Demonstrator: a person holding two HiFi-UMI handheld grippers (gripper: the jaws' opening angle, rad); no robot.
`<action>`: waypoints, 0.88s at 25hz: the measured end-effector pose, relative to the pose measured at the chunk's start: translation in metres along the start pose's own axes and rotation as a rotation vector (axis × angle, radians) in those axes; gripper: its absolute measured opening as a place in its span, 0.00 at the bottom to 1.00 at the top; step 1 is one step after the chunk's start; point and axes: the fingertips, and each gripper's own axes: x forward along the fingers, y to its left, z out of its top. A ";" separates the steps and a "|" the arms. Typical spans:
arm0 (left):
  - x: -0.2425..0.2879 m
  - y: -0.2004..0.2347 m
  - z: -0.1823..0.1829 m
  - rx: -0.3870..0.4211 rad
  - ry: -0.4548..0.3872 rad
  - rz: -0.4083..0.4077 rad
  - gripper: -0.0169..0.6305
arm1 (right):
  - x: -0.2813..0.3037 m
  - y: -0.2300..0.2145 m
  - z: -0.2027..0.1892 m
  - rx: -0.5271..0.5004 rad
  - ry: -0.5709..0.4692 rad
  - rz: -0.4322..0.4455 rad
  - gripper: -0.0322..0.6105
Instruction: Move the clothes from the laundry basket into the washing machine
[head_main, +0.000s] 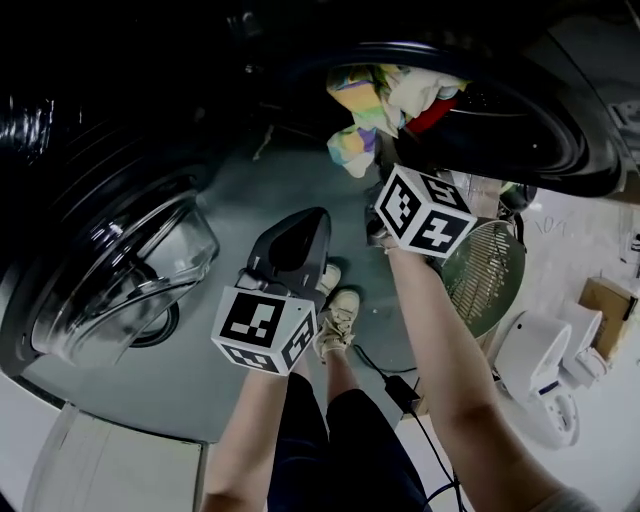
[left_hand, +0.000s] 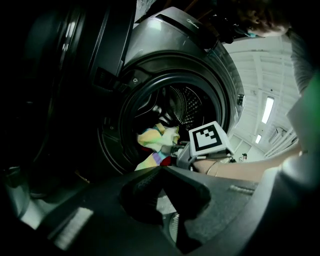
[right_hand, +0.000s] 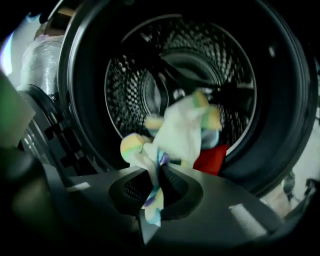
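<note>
the washer (right_hand: 282, 105) mouth is round and unobstructed, its dark rim (head_main: 560, 150) framing the perforated drum (right_hand: 200, 60). the door (head_main: 130, 270) stands swung open on the left, clear of the mouth. the right gripper (right_hand: 157, 187) is at the lower lip of the mouth, its jaws narrowed onto a fold of the pastel cloth (right_hand: 177, 130). a strip of the cloth hangs down between the jaws, and the bulk bunches ahead of them, partly across the lip. a red garment (right_hand: 211, 159) lies inside the drum just behind the cloth, at the lower right. the left gripper (left_hand: 160, 172) is held back from the mouth, below and left of the right one, jaws together with nothing between them. on the floor below are the person's shoes (head_main: 340, 320), a cable (head_main: 400, 385), a round fan (head_main: 485, 275) and a white appliance (head_main: 540, 370), all to the right of the mouth.
</note>
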 end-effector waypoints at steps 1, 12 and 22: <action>0.000 0.000 0.001 0.002 -0.001 0.002 0.04 | -0.004 -0.001 0.016 -0.020 -0.035 -0.014 0.12; 0.004 -0.009 0.014 -0.001 -0.026 -0.002 0.04 | -0.012 -0.019 0.128 -0.050 -0.322 -0.091 0.12; 0.001 -0.007 -0.004 -0.014 0.012 -0.004 0.04 | -0.001 -0.036 0.143 0.038 -0.386 -0.095 0.13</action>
